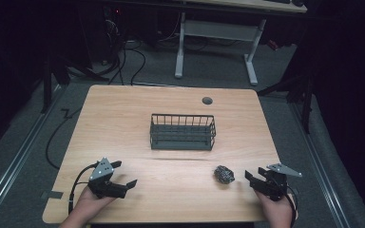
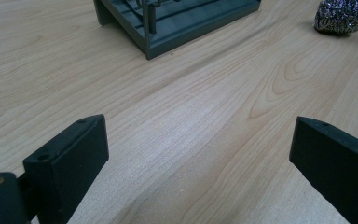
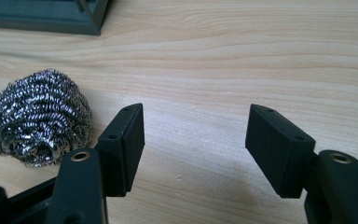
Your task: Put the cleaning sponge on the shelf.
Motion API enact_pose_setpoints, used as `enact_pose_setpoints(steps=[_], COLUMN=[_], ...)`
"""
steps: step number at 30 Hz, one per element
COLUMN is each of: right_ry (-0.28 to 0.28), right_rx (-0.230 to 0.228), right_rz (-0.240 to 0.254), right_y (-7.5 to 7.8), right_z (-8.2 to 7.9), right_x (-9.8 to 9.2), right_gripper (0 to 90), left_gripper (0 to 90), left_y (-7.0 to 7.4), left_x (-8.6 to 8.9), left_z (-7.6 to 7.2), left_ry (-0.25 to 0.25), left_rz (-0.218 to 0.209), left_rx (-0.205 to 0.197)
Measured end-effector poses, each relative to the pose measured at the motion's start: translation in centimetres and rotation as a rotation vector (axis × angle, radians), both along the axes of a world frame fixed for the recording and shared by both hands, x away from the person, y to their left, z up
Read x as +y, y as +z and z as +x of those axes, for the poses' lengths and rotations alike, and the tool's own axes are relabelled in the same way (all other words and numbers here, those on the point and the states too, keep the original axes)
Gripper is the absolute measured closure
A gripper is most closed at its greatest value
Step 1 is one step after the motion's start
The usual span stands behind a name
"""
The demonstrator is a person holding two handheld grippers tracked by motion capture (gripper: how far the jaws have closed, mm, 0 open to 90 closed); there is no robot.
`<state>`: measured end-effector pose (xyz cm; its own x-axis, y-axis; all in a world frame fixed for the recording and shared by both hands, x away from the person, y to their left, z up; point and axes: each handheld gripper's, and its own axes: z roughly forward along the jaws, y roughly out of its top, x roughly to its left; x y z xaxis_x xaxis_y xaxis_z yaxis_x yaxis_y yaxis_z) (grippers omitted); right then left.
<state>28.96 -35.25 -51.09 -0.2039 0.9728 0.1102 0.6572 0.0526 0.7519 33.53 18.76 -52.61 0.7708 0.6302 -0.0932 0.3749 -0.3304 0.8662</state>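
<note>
A: How many things are on the table (image 1: 123, 118)?

B: I count two: one dark wire basket (image 1: 183, 131) near the middle, and one steel wool scourer (image 1: 223, 174) nearer to the person, toward the right. There are also two grippers, one in each hand.

A: What about the grippers?

B: The left gripper (image 1: 126, 173) rests at the near left corner, its jaws spread wide, holding nothing. The right gripper (image 1: 251, 178) is at the near right, jaws also apart and empty, just beside the scourer but not touching it.

A: Do the views differ?

B: Yes. The high view shows the whole basket, and one round grommet hole (image 1: 207, 100) at the far edge of the table. In the left gripper view I see just the lower corner of the basket (image 2: 177, 23), and the scourer (image 2: 342, 16) far off. The right gripper view shows the coiled metal strands of the scourer (image 3: 39, 116) closely, to the left of the left jaw.

A: Is something in the basket?

B: From above, its inside looks empty.
</note>
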Motion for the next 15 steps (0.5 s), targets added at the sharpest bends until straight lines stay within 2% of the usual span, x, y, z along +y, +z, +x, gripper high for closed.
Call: enact_pose_setpoints(steps=[5,8,15], right_ry=[-0.004,0.001,0.012], right_rx=[0.030,0.015,0.016], right_rz=[0.004,0.000,-0.009], right_y=[-0.27,-0.05,0.04], right_z=[0.04,0.00,0.03], right_x=[0.30,0.48,0.72], right_gripper=[38.9,39.5,40.2], left_gripper=[5.1,5.2,5.1], left_y=[-0.02,0.00,0.00], left_x=[-0.07,-0.06,-0.06], left_z=[0.11,0.10,0.11], left_ry=[-0.004,-0.004,-0.004], left_rz=[0.000,0.000,0.001], left_rx=[0.000,0.000,0.001])
